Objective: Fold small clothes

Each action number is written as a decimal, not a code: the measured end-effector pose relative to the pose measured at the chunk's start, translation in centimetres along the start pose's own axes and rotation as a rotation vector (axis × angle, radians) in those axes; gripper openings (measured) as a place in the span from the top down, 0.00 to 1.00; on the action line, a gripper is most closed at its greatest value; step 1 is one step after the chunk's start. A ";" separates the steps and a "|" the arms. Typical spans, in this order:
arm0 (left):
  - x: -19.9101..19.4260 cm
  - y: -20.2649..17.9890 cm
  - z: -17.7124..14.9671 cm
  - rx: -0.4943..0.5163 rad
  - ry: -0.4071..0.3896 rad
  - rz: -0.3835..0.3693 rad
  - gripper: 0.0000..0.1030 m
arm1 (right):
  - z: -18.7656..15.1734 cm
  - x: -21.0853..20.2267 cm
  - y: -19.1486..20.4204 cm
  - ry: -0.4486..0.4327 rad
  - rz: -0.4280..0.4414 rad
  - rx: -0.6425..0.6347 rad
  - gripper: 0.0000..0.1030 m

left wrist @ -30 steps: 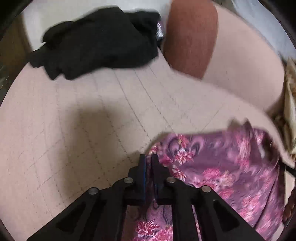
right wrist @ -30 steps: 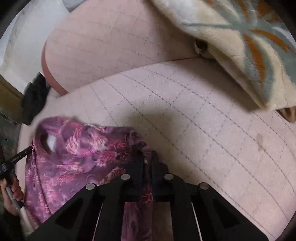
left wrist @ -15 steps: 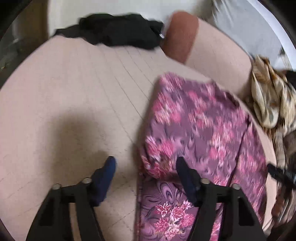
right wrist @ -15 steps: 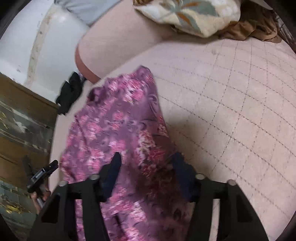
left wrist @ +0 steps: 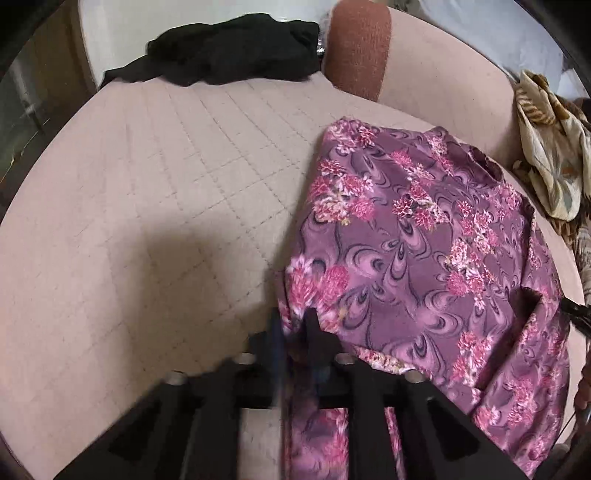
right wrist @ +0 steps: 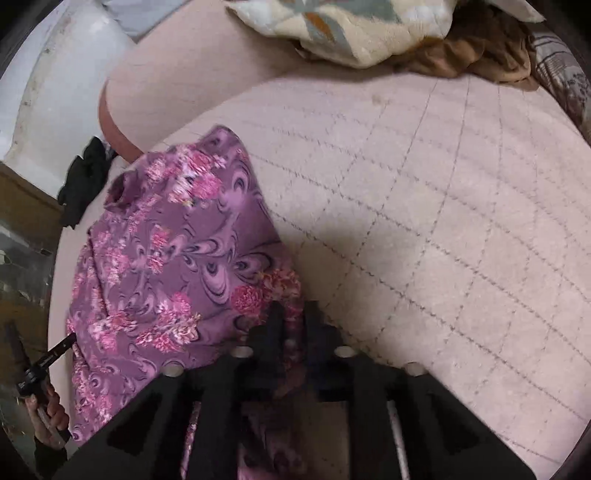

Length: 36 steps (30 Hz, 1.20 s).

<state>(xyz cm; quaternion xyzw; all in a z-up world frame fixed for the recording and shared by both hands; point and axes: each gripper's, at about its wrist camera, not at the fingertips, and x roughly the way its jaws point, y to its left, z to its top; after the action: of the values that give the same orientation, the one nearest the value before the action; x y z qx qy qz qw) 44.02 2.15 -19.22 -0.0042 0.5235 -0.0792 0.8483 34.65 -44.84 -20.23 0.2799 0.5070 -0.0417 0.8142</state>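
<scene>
A purple garment with pink flowers [left wrist: 417,251] lies spread on the quilted pink cushion [left wrist: 166,192], its far half folded flat and its near end hanging over the front edge. My left gripper [left wrist: 293,321] is shut on the garment's near left edge. In the right wrist view the same garment [right wrist: 173,251] lies to the left, and my right gripper [right wrist: 293,314] is shut on its near right edge. Both fingertips are blurred.
A black garment [left wrist: 229,51] lies at the cushion's far left. A rust bolster end [left wrist: 358,48] and the pink backrest [right wrist: 192,85] stand behind. A cream patterned blanket [right wrist: 343,26] and brown cloth [right wrist: 476,55] are heaped at the back right.
Both grippers were shut on the garment, opened half a second ago after laying it out, and have now closed again on its near edge. The garment lies flatter.
</scene>
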 end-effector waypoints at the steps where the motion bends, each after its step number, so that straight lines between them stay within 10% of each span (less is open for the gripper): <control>1: -0.3 0.0 -0.5 -0.006 0.011 0.020 0.53 | -0.5 -0.8 -0.5 -0.014 0.013 0.027 0.43; 8: -6.9 -1.3 -9.6 -0.075 -0.041 -0.067 0.44 | -9.4 -7.2 -0.7 -0.049 0.149 0.046 0.40; 15: -8.5 -8.5 -15.3 0.101 -0.038 -0.161 0.37 | -18.3 -9.2 4.7 0.014 0.211 -0.111 0.40; 17: -7.1 -9.6 -15.4 0.091 -0.006 -0.163 0.59 | -20.8 -8.7 5.9 0.041 0.163 -0.159 0.40; 18: -6.8 -10.0 -15.5 0.104 -0.010 -0.135 0.91 | -21.4 -8.4 6.2 0.054 0.138 -0.175 0.40; 22: -8.8 -7.8 -16.3 0.017 -0.050 -0.198 0.95 | -22.0 -9.0 7.3 0.019 0.063 -0.234 0.40; 24: -9.3 -6.2 -17.1 -0.032 -0.050 -0.191 0.87 | -22.1 -9.4 6.7 0.005 0.080 -0.218 0.40; 26: -9.1 -5.3 -17.8 -0.038 -0.004 -0.132 0.60 | -21.8 -8.8 6.2 0.024 0.067 -0.206 0.40; 36: -13.6 -1.4 -17.7 -0.199 -0.093 -0.148 0.38 | -20.5 -11.8 6.8 -0.061 0.116 -0.224 0.40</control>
<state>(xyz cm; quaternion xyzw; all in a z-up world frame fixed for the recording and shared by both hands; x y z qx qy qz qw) 22.15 4.00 -15.03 -0.1308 0.4873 -0.0889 0.8588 14.87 -31.46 -14.21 0.2144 0.4666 0.0539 0.8564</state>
